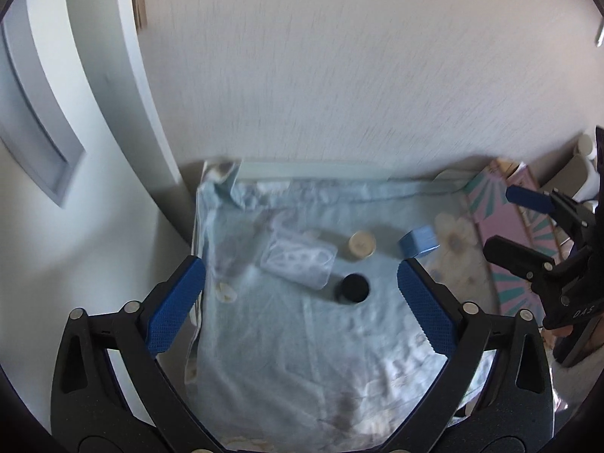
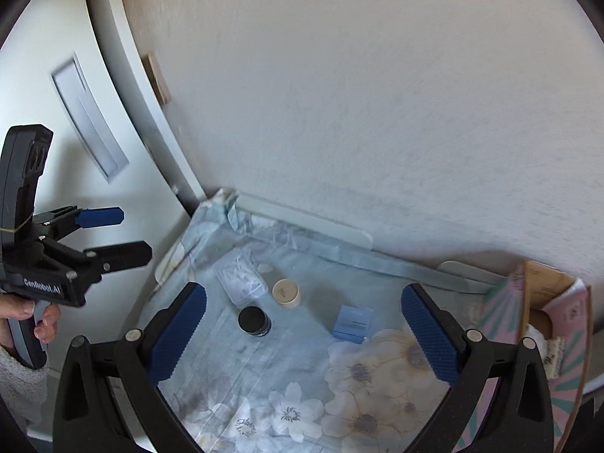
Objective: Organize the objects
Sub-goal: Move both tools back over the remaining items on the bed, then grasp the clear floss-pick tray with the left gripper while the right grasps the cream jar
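Floral cloth (image 2: 351,385) holds black jar (image 2: 255,321), blurred clear packet (image 1: 298,260) (contents unreadable); both tongs (image 1: 302,302) (image 2: 304,324) gape empty.

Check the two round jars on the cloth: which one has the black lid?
The black-lidded jar is the nearer one, in front of the clear plastic case. The other jar is cream-coloured and sits farther back, toward the blue box.

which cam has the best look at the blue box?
Right wrist. The blue box is sharp there, with its flat top face and a dark line of print visible, lying on the floral cloth. The left wrist view is motion-blurred, and the left gripper's right finger hides part of the box's lower edge.
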{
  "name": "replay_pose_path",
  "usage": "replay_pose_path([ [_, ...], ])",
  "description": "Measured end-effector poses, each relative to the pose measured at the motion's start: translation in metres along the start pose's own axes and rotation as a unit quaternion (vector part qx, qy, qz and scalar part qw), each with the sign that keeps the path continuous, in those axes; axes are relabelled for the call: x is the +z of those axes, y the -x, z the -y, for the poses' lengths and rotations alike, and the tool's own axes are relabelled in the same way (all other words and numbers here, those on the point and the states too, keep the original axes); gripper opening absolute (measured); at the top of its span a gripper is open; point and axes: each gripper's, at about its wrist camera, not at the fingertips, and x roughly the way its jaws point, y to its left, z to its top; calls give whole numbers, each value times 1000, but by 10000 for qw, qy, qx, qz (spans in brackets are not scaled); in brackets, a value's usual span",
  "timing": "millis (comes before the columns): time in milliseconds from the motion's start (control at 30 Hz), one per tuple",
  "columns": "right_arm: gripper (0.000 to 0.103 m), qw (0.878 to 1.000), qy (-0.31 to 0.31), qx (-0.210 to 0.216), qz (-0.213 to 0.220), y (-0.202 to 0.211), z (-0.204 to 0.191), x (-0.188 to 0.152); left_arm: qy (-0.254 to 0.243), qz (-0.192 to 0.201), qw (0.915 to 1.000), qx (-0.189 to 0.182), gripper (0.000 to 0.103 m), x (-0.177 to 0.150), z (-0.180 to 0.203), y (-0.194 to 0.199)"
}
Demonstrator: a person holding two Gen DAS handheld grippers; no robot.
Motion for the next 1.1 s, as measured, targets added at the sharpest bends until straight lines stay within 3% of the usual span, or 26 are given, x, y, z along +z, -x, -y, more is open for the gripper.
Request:
replay_pose_path([
  [100, 102, 9998, 83, 29, -184, -26, -2, -1, -31, -175, 9998, 17, 98, -6, -4, -25],
  [400, 85, 9968, 295, 138, -724, -96, -6, -5, -498, -563, 9971, 96, 96, -14, 7, -86],
  [467, 76, 9953, 399, 139, -867, -110, -7, -6, -551, -642, 9964, 98, 95, -15, 8, -99],
  [533, 72, 9941, 429, 131, -985, -119, -7, -7, -567, -697, 9959, 83, 95, -15, 8, -109],
  [1100, 63, 9819, 730, 391, -1702, -174, -3, -16, -1112, -848, 9902, -15, 95, -24, 12, -156],
])
